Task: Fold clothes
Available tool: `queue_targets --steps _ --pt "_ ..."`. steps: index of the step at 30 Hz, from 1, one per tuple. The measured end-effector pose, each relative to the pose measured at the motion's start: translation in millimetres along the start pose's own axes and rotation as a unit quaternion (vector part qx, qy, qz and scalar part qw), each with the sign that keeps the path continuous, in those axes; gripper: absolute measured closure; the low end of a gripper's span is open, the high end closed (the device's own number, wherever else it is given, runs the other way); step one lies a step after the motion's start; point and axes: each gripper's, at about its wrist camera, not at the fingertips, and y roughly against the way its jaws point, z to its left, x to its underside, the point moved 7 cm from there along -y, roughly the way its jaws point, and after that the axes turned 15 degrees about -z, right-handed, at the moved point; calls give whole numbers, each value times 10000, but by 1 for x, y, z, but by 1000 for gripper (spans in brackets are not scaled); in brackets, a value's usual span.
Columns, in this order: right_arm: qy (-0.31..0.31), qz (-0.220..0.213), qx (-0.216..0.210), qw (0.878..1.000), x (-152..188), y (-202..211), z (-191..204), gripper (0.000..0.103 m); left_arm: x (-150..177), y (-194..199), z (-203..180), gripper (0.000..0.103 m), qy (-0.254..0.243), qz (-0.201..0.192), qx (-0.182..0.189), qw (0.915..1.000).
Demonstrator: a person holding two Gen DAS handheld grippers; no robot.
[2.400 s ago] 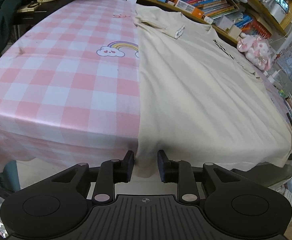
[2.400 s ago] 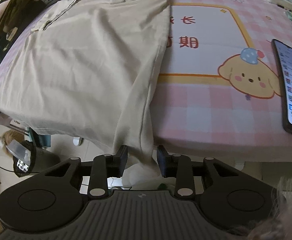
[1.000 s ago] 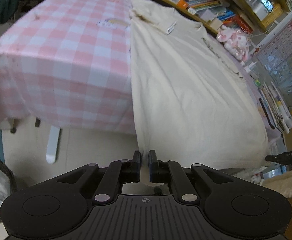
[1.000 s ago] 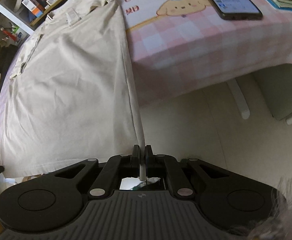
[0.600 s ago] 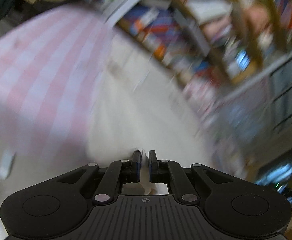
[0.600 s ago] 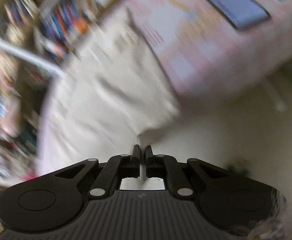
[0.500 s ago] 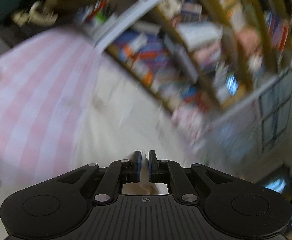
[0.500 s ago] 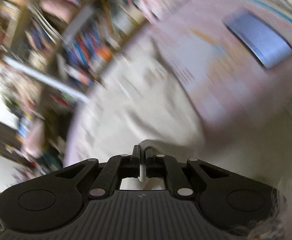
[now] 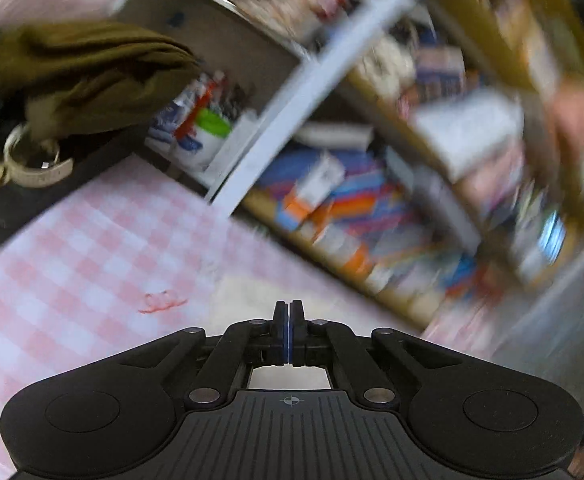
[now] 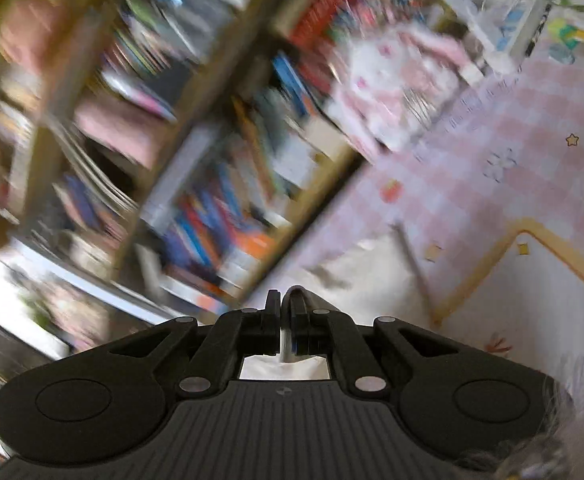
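The cream T-shirt (image 9: 248, 292) lies on the pink checked tablecloth (image 9: 72, 260); only its far part shows, just ahead of the fingertips. My left gripper (image 9: 288, 308) is closing, its blue pads meeting with no cloth visible between them. Cream fabric shows below, through the gap behind the pads. In the right wrist view the shirt (image 10: 371, 276) spreads towards the shelves. My right gripper (image 10: 285, 298) is shut on a fold of its hem, white cloth pinched between the pads and curling over the right finger. Both views are blurred by motion.
A bookshelf (image 9: 371, 220) full of colourful books runs along the table's far edge, seen also as the bookshelf (image 10: 220, 200). An olive garment (image 9: 84, 76) is piled at the far left. A pink plush toy (image 10: 391, 80) sits far right, beside a yellow-framed print (image 10: 531, 300).
Both grippers have swung up from the table's near edge and forward over the shirt, towards the shelves. Cloth that showed between the left pads no longer shows; the right still pinches the hem.
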Motion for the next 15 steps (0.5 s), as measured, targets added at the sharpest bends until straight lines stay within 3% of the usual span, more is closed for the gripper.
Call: queue_targets --steps 3,8,10,15 --pt "125 327 219 9991 17 -19 -17 99 38 3 3 97 -770 776 -320 9935" --pt "262 568 575 9964 31 -27 -41 99 100 9 5 88 -1666 1736 -416 9697" --pt "530 634 676 9943 32 -26 -44 98 113 6 3 84 -1891 1814 -421 9641" --pt "1688 697 971 9784 31 -27 -41 93 113 -9 2 72 -2046 1674 -460 9633"
